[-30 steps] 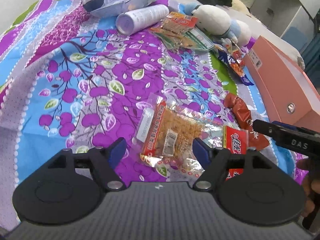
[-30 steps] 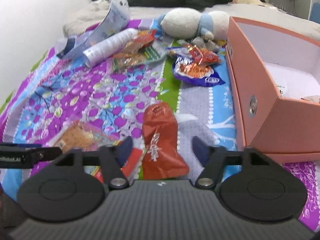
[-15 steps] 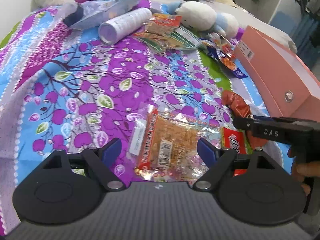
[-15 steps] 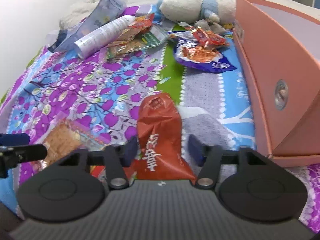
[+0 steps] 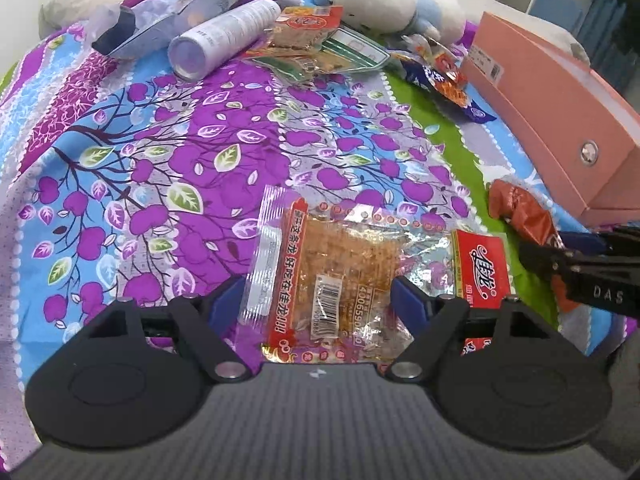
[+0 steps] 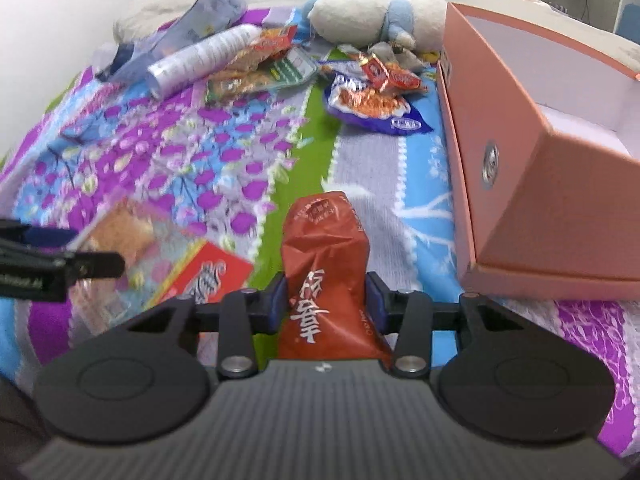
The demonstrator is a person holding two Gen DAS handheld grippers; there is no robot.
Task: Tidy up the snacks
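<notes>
A clear packet of orange-brown snack (image 5: 340,276) lies flat on the flowered bedspread (image 5: 200,152). My left gripper (image 5: 318,302) straddles it, one blue pad at each edge; the jaws are closing and the pads are not pressing on it. A small red packet (image 5: 482,268) lies just right of it. In the right wrist view my right gripper (image 6: 326,306) is shut on a red-brown snack packet (image 6: 324,248), both pads against its sides. The open pink box (image 6: 540,168) stands to its right. The left gripper (image 6: 60,268) shows at that view's left edge.
At the back of the bed lie a white tube bottle (image 5: 224,40), a plush toy (image 5: 380,0), several snack packets (image 5: 316,40) and a blue packet (image 6: 372,108). A pale plastic bag (image 5: 192,12) lies far left.
The right gripper's jaws have closed from wide apart onto the red-brown packet. The left gripper has come lower and closer over the clear packet, which now lies between its pads.
</notes>
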